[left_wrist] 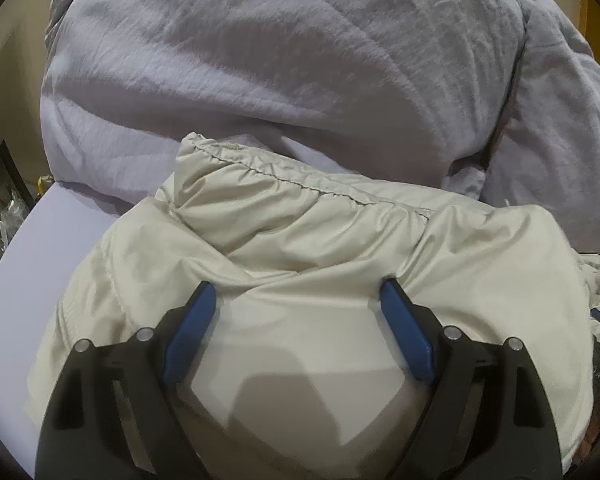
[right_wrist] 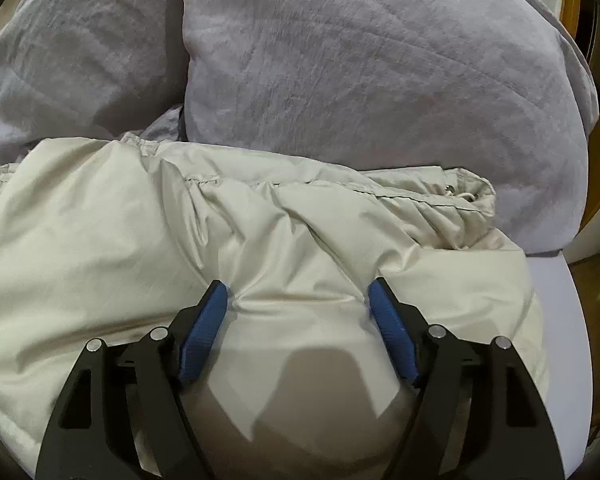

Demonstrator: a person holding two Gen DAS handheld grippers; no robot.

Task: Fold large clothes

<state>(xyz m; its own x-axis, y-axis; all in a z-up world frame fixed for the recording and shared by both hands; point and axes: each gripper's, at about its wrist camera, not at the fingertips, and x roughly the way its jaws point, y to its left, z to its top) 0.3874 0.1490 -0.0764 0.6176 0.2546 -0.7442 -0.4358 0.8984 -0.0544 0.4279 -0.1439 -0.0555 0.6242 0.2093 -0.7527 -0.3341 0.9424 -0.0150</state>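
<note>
A puffy cream jacket (left_wrist: 300,232) lies bunched on the lilac bed sheet (left_wrist: 60,232), its gathered drawstring hem (left_wrist: 284,178) towards the pillows. My left gripper (left_wrist: 296,290) points down into it, and a thick bulge of fabric fills the wide gap between the blue pads (left_wrist: 194,332). In the right wrist view the same jacket (right_wrist: 100,216) spreads left, with the hem cord end (right_wrist: 466,196) at the right. My right gripper (right_wrist: 296,294) holds a padded fold, and creases pull in at both blue pads (right_wrist: 204,332).
Two lilac-grey pillows (left_wrist: 268,52) (right_wrist: 380,64) lie just beyond the jacket. The bed's left edge drops to a wooden floor with clutter (left_wrist: 4,208). A wooden frame and floor (right_wrist: 596,280) show past the right edge of the bed.
</note>
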